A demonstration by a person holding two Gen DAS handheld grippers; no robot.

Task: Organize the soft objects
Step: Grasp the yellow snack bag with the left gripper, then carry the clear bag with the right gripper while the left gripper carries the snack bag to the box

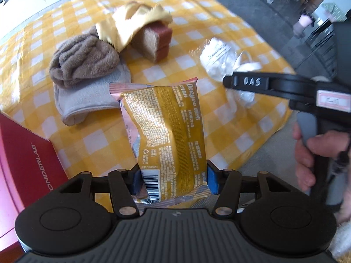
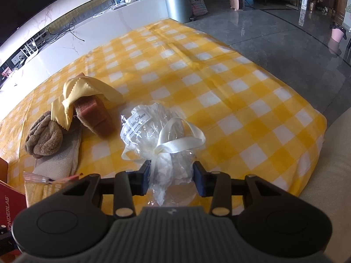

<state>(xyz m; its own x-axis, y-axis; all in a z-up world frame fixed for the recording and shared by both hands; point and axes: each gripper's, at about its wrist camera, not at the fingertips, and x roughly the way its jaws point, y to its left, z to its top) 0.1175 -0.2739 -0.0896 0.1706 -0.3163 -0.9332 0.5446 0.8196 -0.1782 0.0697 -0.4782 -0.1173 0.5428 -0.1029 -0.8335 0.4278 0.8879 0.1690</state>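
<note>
Left wrist view: we have the gold snack packet (image 1: 169, 135) up off the yellow-check cloth (image 1: 219, 131), w/ the left tongs (image 1: 173, 180) clamped on its lower end, blue pads pressing both sides of the wrapper. No earlier shot to compare, so we say nothing on how it got there.

Right wrist view: the right tongs (image 2: 172, 178) sit about half apart, pads closed on the crinkled tail of the clear cellophane bundle (image 2: 153, 131) tied w/ a cream ribbon (image 2: 175, 140). Bundle looks to be resting on the cloth, though we can't tell for sure.

Progress, as we judge it: early to mid. A loose heap sits at the far left of the tabletop – brown plush towel (image 1: 83, 59) on a grey folded cloth (image 1: 92, 100), a yellow pinked-edge cloth (image 1: 136, 24) draped over a brown-and-red sponge block (image 1: 153, 43). None of that looks sorted yet. A red box (image 1: 24, 153) edges in at lower left, beside the packet; prob. the destination, but we can't confirm. Two items in hand, four-ish left.
</note>
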